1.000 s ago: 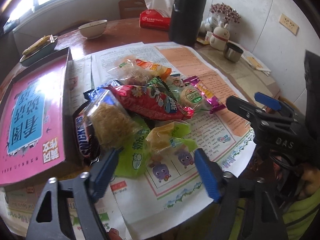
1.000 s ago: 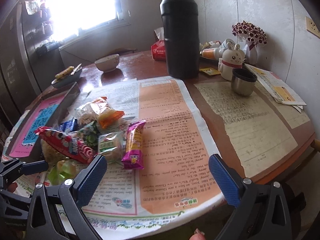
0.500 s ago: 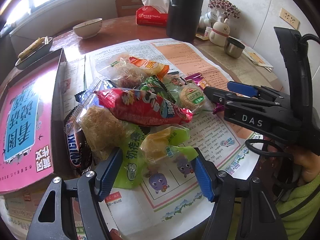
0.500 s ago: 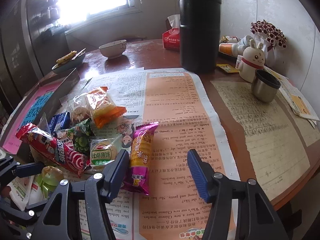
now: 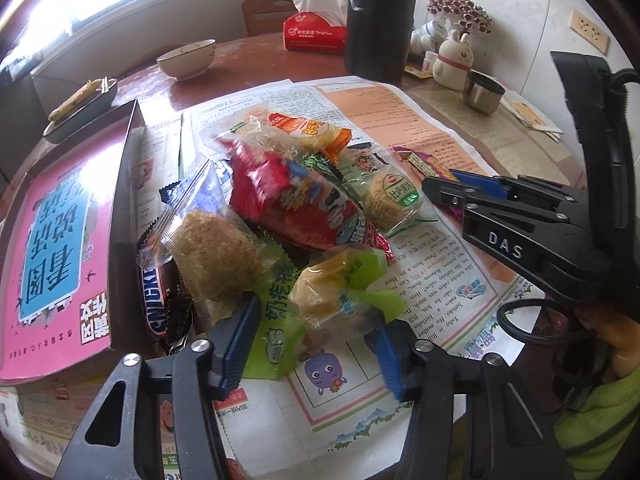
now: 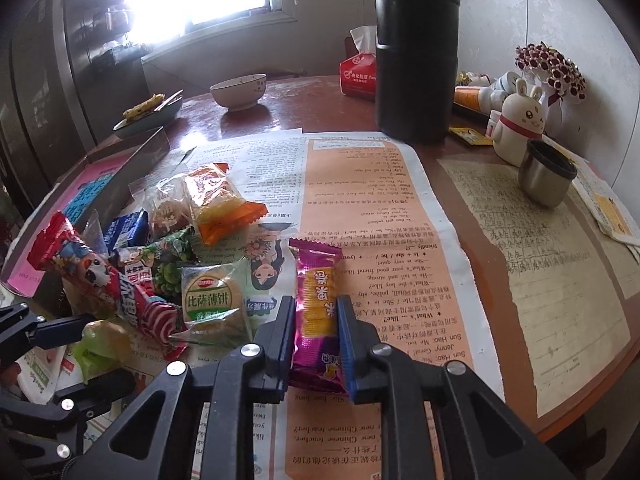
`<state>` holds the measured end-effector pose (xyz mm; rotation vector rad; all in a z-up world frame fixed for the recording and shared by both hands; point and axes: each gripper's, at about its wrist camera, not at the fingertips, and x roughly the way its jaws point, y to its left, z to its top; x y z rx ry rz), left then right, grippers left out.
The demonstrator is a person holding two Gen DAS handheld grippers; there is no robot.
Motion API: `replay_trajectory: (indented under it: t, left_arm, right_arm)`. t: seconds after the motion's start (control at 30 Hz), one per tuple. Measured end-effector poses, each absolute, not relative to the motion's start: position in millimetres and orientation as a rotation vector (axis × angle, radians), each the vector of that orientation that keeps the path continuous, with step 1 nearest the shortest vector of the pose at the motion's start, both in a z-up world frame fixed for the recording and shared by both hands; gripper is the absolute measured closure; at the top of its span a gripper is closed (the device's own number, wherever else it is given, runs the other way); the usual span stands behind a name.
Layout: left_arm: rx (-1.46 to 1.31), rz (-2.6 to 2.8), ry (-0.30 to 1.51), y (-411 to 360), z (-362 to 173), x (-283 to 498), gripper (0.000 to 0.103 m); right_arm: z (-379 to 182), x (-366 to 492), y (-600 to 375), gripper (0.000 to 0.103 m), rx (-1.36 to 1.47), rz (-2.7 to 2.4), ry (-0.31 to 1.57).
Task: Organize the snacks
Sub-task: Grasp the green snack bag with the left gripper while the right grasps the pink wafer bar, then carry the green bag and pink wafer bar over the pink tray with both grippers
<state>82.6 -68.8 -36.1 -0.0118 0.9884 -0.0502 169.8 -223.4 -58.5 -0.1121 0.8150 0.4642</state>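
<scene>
A pile of wrapped snacks lies on newspaper (image 5: pixel 400 392). It includes a red packet (image 5: pixel 296 204), a Snickers bar (image 5: pixel 154 300), a clear pack of floss cake (image 5: pixel 212 248) and a round biscuit pack (image 5: pixel 394 200). My left gripper (image 5: pixel 312 346) straddles a yellow snack in a green wrapper (image 5: pixel 336 292). Its jaws are closing and the pads are not pressing on it. My right gripper (image 6: pixel 316 344) is shut on a purple snack bar (image 6: pixel 316 304) lying right of the pile. In the left wrist view the right gripper (image 5: pixel 456 188) covers most of the bar.
A pink book in a dark tray (image 5: pixel 56 232) lies left of the pile. Behind stand a black thermos (image 6: pixel 416 48), a red tissue box (image 6: pixel 356 76), a bowl (image 6: pixel 238 90), a plate of food (image 6: pixel 148 114), a steel cup (image 6: pixel 546 178) and a rabbit figure (image 6: pixel 520 120). A green sleeve (image 5: pixel 600 420) is at lower right.
The right gripper came forward over the purple bar and closed on it. The left jaws narrowed around the green-wrapped snack. The red packet shifted a little in the pile.
</scene>
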Motion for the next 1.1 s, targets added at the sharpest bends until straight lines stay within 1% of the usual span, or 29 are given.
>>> replay_trajectory:
  t: [0.07,0.2,0.67,0.9,1.1]
  left_arm:
    - [-0.024,-0.058,0.982,-67.7,-35.5,81.8,0.06]
    - [-0.061,-0.082,0.964,-63.0,-31.0,78.6,0.068]
    - [-0.285,-0.202,0.95,-30.2,-13.9,53.6,0.068]
    - [-0.324,-0.234,0.957,-23.1,-14.4,50.1,0.068]
    - [-0.351,-0.312,0.986,-34.7,-19.8,55.2,0.068]
  right_arm:
    - [-58.0,167.4,-225.1,0.082,-0.102,0.465,0.814]
    - [-57.2,162.3,-231.2,0.082,-0.077,0.467,0.814]
    - [-45.5,145.9,-236.6,0.082,-0.017,0.508,0.786]
    - [-37.6,138.4,-232.4,0.082,-0.011,0.523,0.762]
    - [-35.2,135.1,-230.3,0.082,-0.009,0.528,0.759]
